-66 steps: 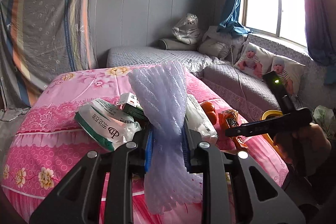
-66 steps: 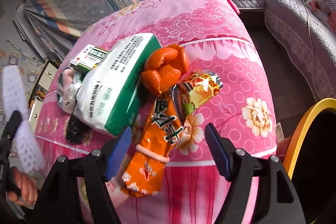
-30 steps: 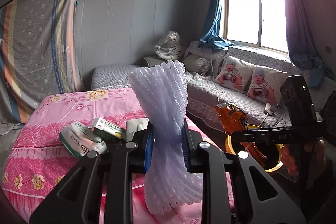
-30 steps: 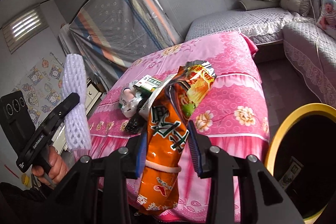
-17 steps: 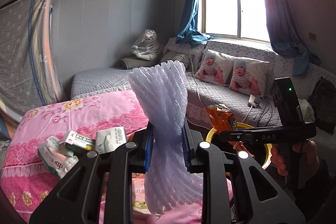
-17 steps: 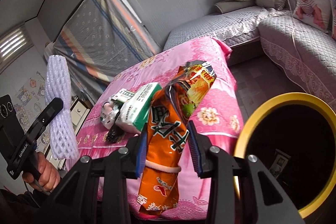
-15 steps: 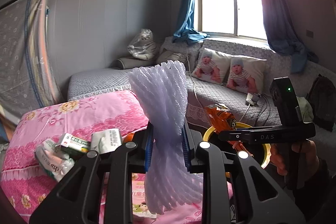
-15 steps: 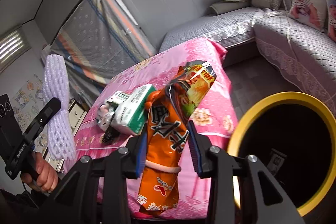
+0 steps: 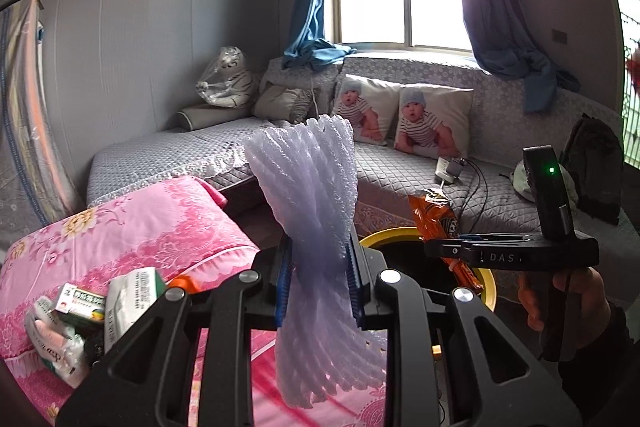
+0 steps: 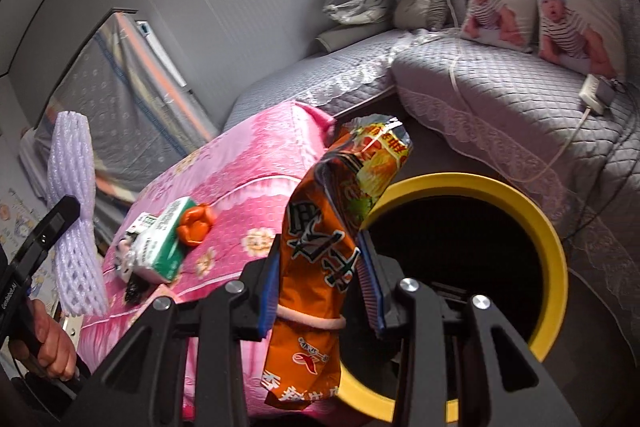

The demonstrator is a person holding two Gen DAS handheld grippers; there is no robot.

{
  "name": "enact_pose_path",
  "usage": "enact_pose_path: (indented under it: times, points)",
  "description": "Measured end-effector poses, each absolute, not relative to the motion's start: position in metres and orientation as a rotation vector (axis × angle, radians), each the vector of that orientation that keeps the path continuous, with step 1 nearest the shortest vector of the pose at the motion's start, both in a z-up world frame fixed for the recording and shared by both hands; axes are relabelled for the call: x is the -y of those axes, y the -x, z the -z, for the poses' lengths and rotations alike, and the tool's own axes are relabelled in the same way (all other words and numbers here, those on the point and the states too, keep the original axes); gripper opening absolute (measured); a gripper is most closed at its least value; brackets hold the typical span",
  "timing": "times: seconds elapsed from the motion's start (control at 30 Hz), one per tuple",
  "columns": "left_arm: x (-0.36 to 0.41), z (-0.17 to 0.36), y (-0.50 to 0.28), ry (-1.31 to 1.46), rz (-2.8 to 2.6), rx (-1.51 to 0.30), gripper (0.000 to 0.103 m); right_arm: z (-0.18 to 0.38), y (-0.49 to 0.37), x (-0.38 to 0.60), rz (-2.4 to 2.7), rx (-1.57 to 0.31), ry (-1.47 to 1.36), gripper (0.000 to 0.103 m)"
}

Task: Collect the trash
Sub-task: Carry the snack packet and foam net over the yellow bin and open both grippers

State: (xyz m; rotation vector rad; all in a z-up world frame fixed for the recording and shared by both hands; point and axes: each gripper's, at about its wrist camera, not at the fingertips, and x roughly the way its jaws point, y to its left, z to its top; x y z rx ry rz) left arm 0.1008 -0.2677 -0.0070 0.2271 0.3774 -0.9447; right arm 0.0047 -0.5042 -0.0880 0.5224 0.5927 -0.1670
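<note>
Orange snack wrapper (image 10: 320, 247) clenched between right fingers (image 10: 370, 283); foam net (image 9: 316, 227) pinched between left fingers (image 9: 282, 279).

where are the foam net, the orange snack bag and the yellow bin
foam net (image 9: 308, 187), left wrist view, on its fanned upper half above the left tool.
orange snack bag (image 10: 320, 227), right wrist view, on its printed middle.
yellow bin (image 10: 552, 239), right wrist view, on its right rim.

one foam net (image 9: 316, 203), one orange snack wrapper (image 10: 328, 247), one yellow-rimmed bin (image 10: 552, 247), two baby-print pillows (image 9: 434, 119)
</note>
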Motion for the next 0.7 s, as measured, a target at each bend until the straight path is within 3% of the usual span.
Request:
enact_pose_path:
  times: [0.7]
  points:
    - [0.406, 0.091, -0.138, -0.311, 1.052, -0.617, 0.023, 0.143, 0.004, 0.557, 0.386, -0.684, -0.625, 0.034]
